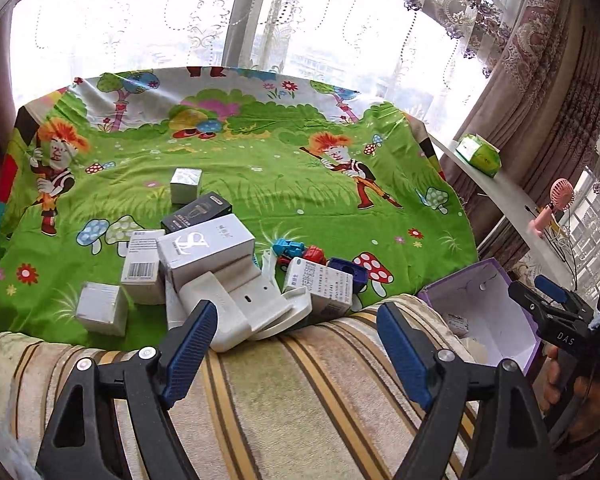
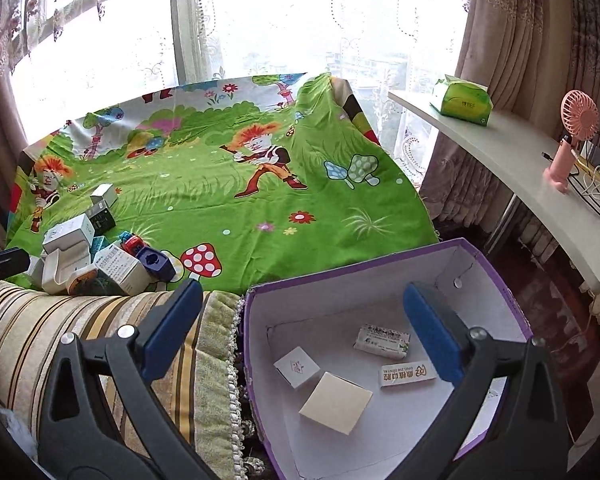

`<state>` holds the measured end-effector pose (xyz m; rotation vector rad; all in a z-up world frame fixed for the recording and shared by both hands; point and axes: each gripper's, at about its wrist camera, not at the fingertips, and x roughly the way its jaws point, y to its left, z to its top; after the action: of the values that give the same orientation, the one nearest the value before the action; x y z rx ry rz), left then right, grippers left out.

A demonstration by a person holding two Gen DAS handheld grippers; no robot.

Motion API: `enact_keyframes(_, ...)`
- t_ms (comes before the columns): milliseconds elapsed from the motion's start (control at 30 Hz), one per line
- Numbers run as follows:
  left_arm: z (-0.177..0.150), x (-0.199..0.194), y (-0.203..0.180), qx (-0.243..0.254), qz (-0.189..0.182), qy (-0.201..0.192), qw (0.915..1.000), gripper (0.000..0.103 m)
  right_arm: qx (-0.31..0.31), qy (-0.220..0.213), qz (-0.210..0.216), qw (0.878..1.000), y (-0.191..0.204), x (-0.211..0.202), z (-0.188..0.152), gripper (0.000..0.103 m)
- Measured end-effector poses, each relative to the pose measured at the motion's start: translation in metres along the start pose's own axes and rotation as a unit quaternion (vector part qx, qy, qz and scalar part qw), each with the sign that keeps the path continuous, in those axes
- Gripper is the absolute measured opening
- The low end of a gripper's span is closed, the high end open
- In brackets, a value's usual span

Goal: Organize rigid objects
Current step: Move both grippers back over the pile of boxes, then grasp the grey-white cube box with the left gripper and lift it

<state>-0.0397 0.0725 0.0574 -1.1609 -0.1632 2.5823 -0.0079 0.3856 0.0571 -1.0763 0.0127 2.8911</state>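
Both grippers gape wide and hold nothing — left gripper (image 1: 296,340) over the striped cushion (image 1: 260,380), right gripper (image 2: 304,328) above the purple box (image 2: 380,264).

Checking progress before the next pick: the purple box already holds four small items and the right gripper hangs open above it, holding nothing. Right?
Mostly right. The purple box and the open, unloaded right gripper are as you say, but the right wrist view shows the gripper straddling the box's left wall, one finger over the striped cushion.
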Motion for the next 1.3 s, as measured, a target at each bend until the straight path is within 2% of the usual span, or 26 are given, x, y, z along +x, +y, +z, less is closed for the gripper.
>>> enact_keyframes(100, -0.004, -0.002, 0.024, -0.012, 0.023, 0.010, 0.9996, 0.083, -0.020, 0.008, 0.029, 0.999, 0.015, 0.001, -0.001, 0.101)
enact_keyframes(267, -0.010, -0.007, 0.059, -0.041, 0.036, 0.017, 0.9983, 0.083, -0.050, 0.019, 0.071, 0.996, 0.044, 0.003, -0.003, 0.101)
enact_keyframes(567, -0.013, -0.002, 0.099, -0.067, 0.066, 0.043, 0.9947, 0.082, -0.084, 0.049, 0.118, 0.988, 0.093, 0.014, -0.006, 0.101)
enact_keyframes(767, -0.004, 0.017, 0.118, -0.067, 0.092, 0.080, 0.9903, 0.078, -0.101, 0.067, 0.131, 0.984, 0.115, 0.023, -0.005, 0.101)
enact_keyframes(1000, 0.002, 0.052, 0.140, -0.067, 0.120, 0.136, 0.9811, 0.065, -0.118, 0.077, 0.141, 0.980, 0.141, 0.030, -0.003, 0.101)
enact_keyframes(1300, 0.001, 0.074, 0.146, -0.052, 0.133, 0.164, 0.9760, 0.057, -0.154, 0.086, 0.162, 0.971, 0.186, 0.041, 0.003, 0.095)
